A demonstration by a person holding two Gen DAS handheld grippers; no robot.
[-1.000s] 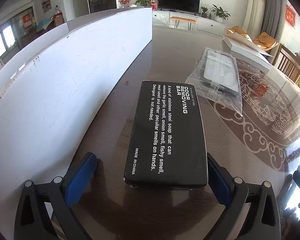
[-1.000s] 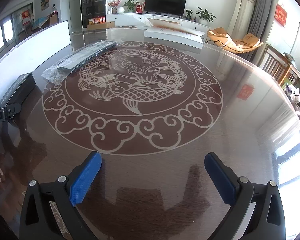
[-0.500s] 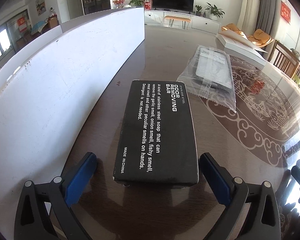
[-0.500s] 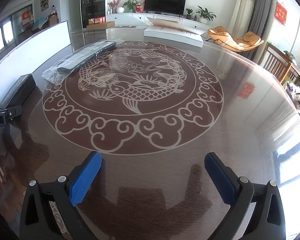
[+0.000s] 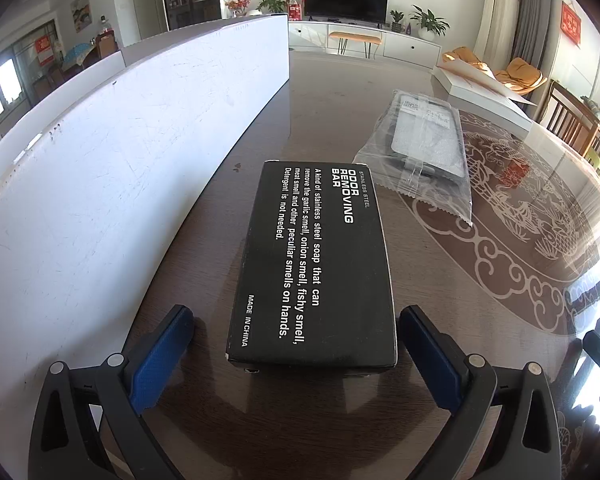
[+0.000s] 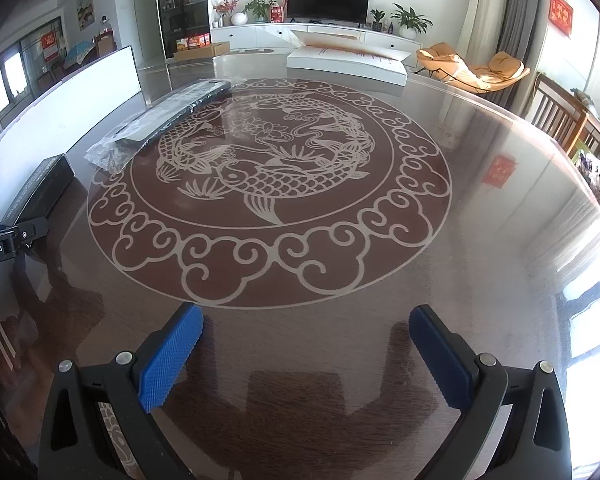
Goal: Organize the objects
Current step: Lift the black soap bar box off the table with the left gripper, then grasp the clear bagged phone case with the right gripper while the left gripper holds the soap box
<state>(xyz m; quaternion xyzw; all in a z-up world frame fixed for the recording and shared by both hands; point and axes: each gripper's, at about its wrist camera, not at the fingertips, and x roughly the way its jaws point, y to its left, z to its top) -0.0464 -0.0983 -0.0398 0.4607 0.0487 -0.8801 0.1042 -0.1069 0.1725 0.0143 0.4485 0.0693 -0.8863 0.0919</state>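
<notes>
A black box printed "ODOR REMOVING BAR" (image 5: 316, 264) lies flat on the dark round table (image 5: 260, 420). My left gripper (image 5: 296, 344) is open, its blue pads on either side of the box's near end, the right pad close to the box, the left pad apart. A clear plastic bag with a dark item inside (image 5: 424, 148) lies beyond the box to the right. In the right wrist view the box (image 6: 40, 192) and the bag (image 6: 164, 124) sit at the far left. My right gripper (image 6: 304, 344) is open and empty above the table.
A long white board (image 5: 120, 152) stands upright along the table's left side, close to the box. A flat white box (image 6: 348, 64) lies at the table's far edge. A fish pattern (image 6: 268, 172) covers the table's middle. Wooden chairs (image 6: 560, 116) stand at the right.
The left gripper has shifted right and slightly forward, so the black box now sits more centred between its pads. The right gripper has not moved.
</notes>
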